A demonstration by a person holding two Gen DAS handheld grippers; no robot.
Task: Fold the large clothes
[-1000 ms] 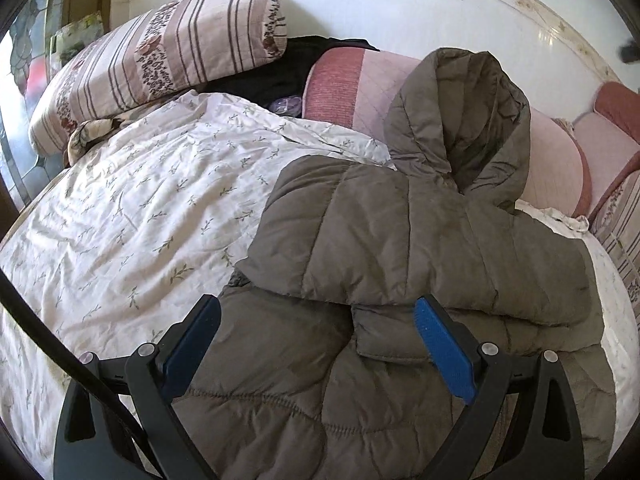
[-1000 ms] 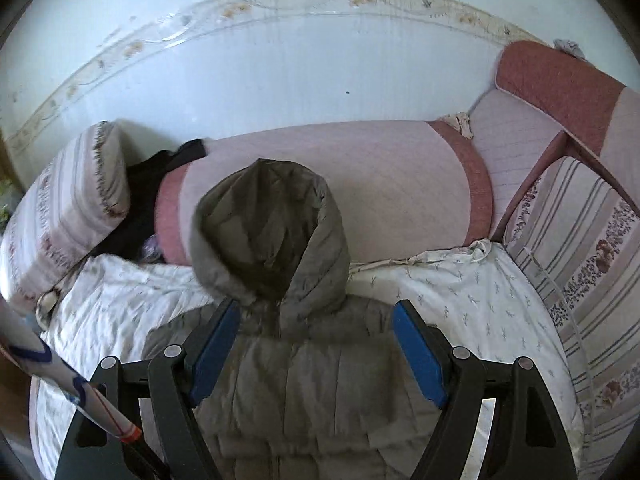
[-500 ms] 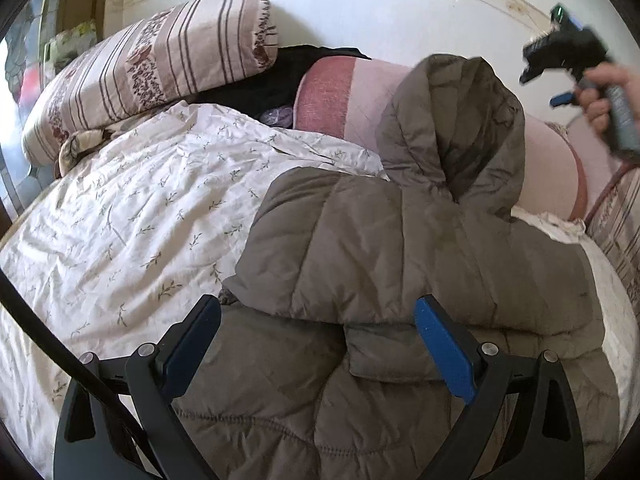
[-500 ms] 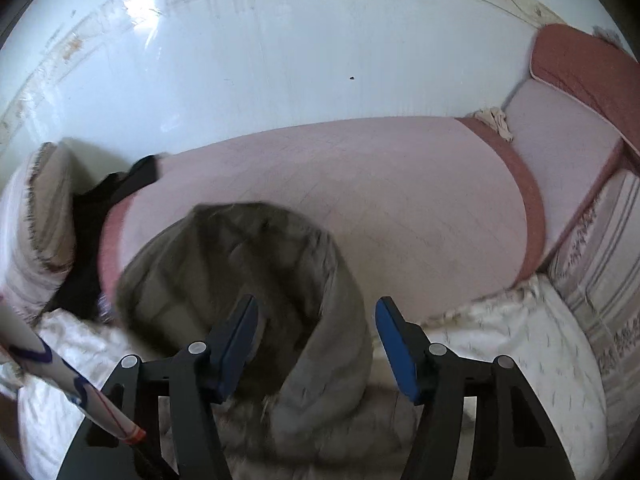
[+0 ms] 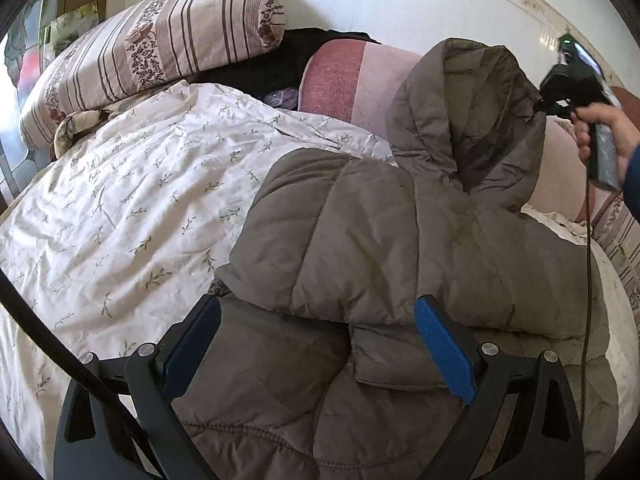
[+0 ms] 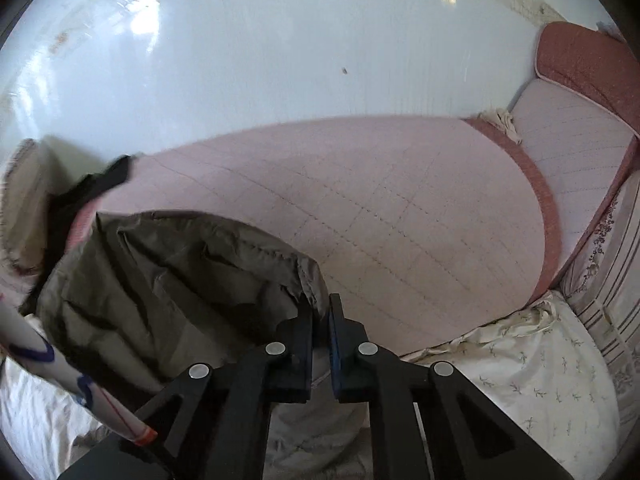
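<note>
A large brown quilted hooded jacket (image 5: 400, 248) lies on the bed, its sleeves folded across the body. Its hood (image 5: 468, 112) stands up against a pink bolster. My left gripper (image 5: 316, 344) is open and empty, hovering over the jacket's lower body. My right gripper (image 6: 320, 320) is shut on the right edge of the hood (image 6: 176, 272); in the left wrist view it shows at the hood's upper right (image 5: 560, 92), held by a hand.
A white floral bedsheet (image 5: 120, 208) covers the bed at left. A striped pillow (image 5: 152, 52) and dark clothing (image 5: 280, 64) lie at the back. A pink bolster (image 6: 380, 232) runs along the white wall. Striped cushions (image 6: 608, 280) stand at right.
My right gripper moved forward up to the hood and closed on its right edge. The left gripper stayed open, shifting only slightly over the jacket.
</note>
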